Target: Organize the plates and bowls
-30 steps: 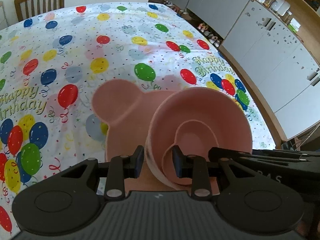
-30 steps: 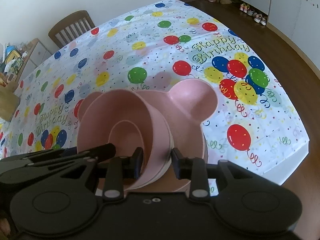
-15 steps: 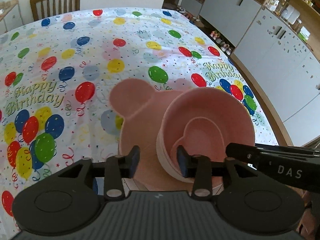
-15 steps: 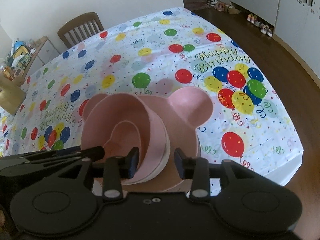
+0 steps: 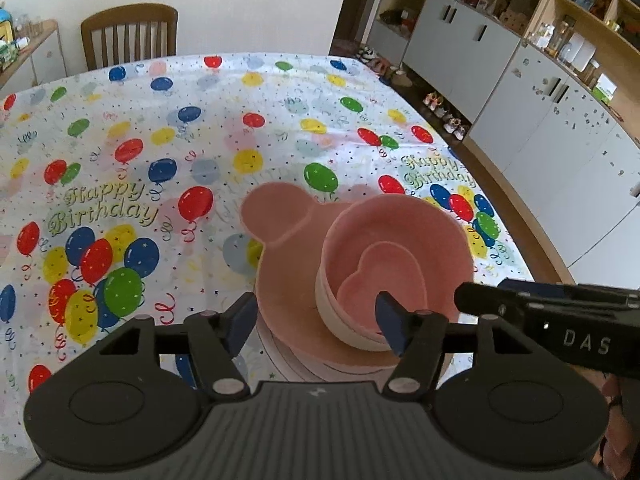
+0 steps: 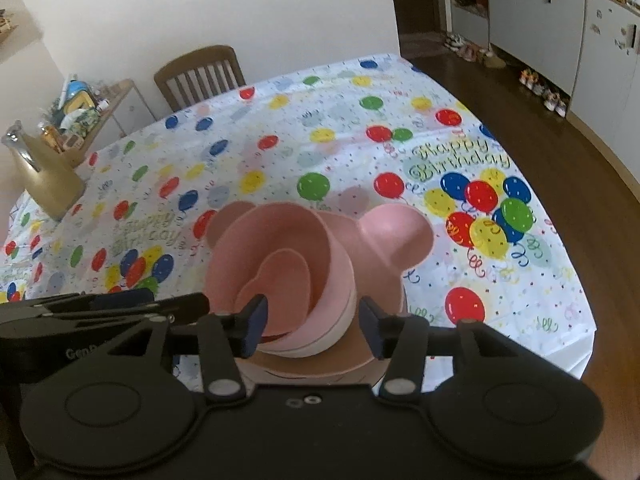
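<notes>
A pink bear-shaped plate (image 5: 286,276) (image 6: 394,234) lies on the balloon tablecloth near the table's front edge. On it stands a pink bowl (image 5: 400,220) (image 6: 280,228), apparently nested in another, with a small heart-shaped dish (image 5: 380,276) (image 6: 280,276) inside. My left gripper (image 5: 317,322) hovers over the bowl's near left wall, its jaws opening and no pad touching it. My right gripper (image 6: 311,324) straddles the bowl's near right wall, its jaws also opening and clear of the wall. Each gripper shows in the other's view: the right (image 5: 540,312), the left (image 6: 120,308).
A wooden chair (image 5: 128,34) stands at the table's far side. Grey cabinets (image 5: 552,120) and shoes line the right wall. A golden bottle (image 6: 48,176) stands at the table's left end, before a cluttered sideboard (image 6: 84,112). The table's right edge (image 6: 576,272) is close to the plate.
Both grippers have let go of the bowl's rim, widened their jaws and drawn up and back. The bowl, tilted before, now sits on the plate.
</notes>
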Motion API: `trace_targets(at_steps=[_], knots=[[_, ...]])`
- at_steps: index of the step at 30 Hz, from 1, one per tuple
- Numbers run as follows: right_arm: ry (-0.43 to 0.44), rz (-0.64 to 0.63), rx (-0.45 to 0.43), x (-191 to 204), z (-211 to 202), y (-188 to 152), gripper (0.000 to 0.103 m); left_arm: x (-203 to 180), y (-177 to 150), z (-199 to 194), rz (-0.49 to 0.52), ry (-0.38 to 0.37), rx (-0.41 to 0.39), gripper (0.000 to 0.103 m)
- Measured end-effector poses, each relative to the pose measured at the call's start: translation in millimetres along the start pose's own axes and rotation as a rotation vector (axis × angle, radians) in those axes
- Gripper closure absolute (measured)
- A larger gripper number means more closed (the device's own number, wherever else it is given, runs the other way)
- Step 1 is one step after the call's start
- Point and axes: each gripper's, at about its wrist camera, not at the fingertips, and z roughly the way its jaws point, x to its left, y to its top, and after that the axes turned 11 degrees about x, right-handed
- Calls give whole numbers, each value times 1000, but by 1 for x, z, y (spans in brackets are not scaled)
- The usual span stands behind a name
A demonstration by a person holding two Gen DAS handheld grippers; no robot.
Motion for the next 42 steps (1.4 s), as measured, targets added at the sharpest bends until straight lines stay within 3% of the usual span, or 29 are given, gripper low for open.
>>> trace_targets(at_steps=[3,10,12,16,20,21,23,33,42], knots=[[4,-6,-40,3,-10,-4,36,0,-5,-11,13,2,-18,38],[23,-63,-120,16,-33,-14,25,10,-17,-34,17,-15,-57,36],[29,-85,-152,21,-41,-18,22,12,-21,-41,23,-21,-74,25],[37,-118,-215,30,-56,-29,15,16,-31,-54,38,-40,-107,22],[28,-148,-262,38,-66,-41,13,20,-38,-64,48,-60,-129,8],[26,-149,-270,39,-69,-44,7,20,-39,-66,53,-64,-134,2],[28,-138,-286,40,-72,-49,0,21,-43,-72,67,-73,-153,1],[11,-106,-350,42,-85,-70,0,25,-59,-89,115,-82,-215,0],[6,-61,-349,47,-85,-93,0,36,-70,-96,65,-92,-207,0]])
